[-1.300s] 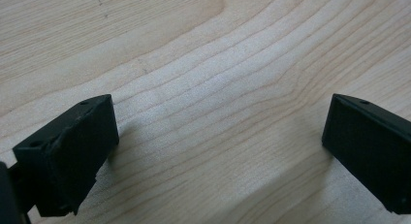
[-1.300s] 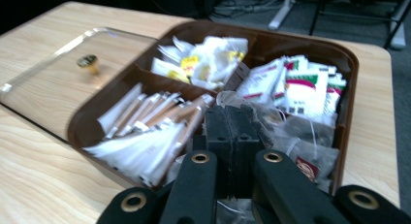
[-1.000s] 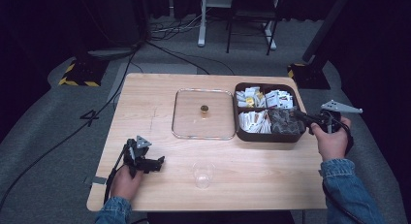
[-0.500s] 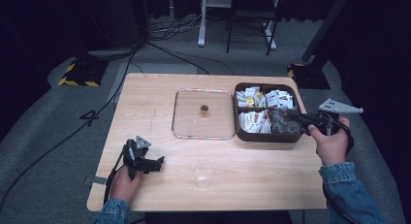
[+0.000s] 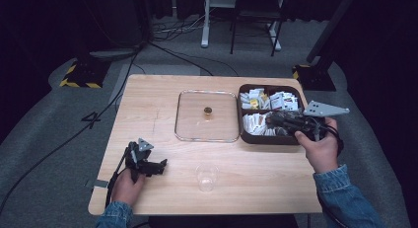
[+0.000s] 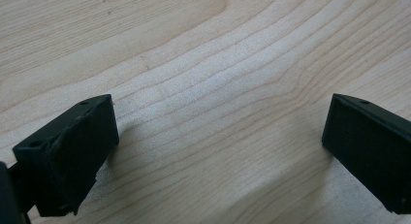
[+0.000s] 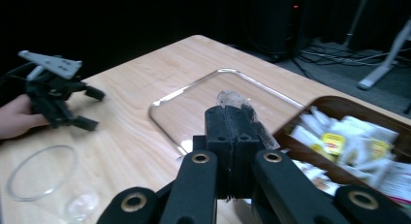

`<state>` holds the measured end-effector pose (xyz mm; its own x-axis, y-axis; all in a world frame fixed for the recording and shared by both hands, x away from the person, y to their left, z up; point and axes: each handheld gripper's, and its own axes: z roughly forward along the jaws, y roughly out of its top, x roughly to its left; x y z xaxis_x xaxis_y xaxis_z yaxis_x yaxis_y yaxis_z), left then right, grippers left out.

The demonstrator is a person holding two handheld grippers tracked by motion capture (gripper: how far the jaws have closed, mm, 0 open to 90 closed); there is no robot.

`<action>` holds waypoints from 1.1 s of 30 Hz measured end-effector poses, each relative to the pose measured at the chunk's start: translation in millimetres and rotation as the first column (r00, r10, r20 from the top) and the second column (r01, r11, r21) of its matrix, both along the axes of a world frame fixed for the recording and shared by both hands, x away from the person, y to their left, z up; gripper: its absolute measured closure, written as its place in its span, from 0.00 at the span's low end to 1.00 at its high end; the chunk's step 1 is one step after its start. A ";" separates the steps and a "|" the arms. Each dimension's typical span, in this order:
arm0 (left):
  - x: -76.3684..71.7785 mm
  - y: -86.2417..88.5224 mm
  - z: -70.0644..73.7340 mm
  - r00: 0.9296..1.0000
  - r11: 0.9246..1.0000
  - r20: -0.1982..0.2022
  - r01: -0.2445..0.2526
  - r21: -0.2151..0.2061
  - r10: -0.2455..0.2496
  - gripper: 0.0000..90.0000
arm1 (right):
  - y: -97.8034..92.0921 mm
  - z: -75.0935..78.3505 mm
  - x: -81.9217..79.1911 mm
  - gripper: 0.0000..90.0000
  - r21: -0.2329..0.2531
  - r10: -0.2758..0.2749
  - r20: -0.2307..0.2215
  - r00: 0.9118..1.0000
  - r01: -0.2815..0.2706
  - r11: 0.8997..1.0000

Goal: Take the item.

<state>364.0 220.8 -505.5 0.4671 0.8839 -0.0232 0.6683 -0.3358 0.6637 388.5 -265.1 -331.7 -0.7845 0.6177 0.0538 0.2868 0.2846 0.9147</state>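
Note:
My right gripper (image 5: pixel 274 120) hovers over the near half of a dark brown box (image 5: pixel 245 135) holding several tea sachets (image 5: pixel 276 100). Its jaws are shut on a small clear plastic packet (image 7: pixel 231 99) that sticks out past the tips of the right gripper (image 7: pixel 236 124). A square clear glass lid (image 5: pixel 207 115) with a small brass knob (image 5: pixel 208 111) lies flat just left of the box. An empty clear cup (image 5: pixel 206 176) stands near the front edge. My left gripper (image 5: pixel 160 166) rests on the table (image 5: pixel 148 104) at the front left, open, with bare wood between the jaws of the left gripper (image 6: pixel 220 151).
The box (image 7: pixel 339 107), the lid (image 7: pixel 194 107) and the cup (image 7: pixel 43 178) show in the right gripper view, with the left gripper (image 7: pixel 89 107) and a hand beyond. Cables and metal stand legs (image 5: pixel 236 25) cross the grey floor behind the table.
My right gripper has shifted a little to the left over the box, still shut on the packet. The left gripper has not moved.

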 end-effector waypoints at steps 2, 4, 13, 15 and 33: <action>0.2 0.0 0.0 1.000 1.000 0.002 0.000 0.002 0.000 0.00 | 9.5 0.5 -3.3 1.00 0.002 0.028 -0.006 1.000 -0.028 1.000; 0.4 -0.1 0.0 1.000 1.000 0.002 0.000 0.002 0.000 0.00 | 19.1 1.3 -7.0 1.00 -0.002 0.055 -0.005 0.998 -0.055 0.998; 0.7 -0.1 0.0 1.000 1.000 0.004 0.001 0.003 -0.001 0.00 | 56.2 3.1 -21.6 1.00 -0.006 0.167 -0.009 0.986 -0.167 0.986; 0.8 -0.2 0.0 1.000 1.000 0.003 0.000 0.003 0.000 0.00 | 62.1 3.1 -23.8 1.00 -0.005 0.184 -0.013 0.983 -0.185 0.983; -0.5 0.4 0.1 1.000 1.000 -0.003 0.000 0.001 0.000 0.00 | 108.3 -7.5 -39.6 1.00 0.000 0.323 -0.036 0.946 -0.324 0.946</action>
<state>363.5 221.2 -505.5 0.4671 0.8839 -0.0236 0.6702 -0.3365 0.6615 348.9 -156.8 -339.1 -0.9399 0.3314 0.0817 0.2100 0.3728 0.9038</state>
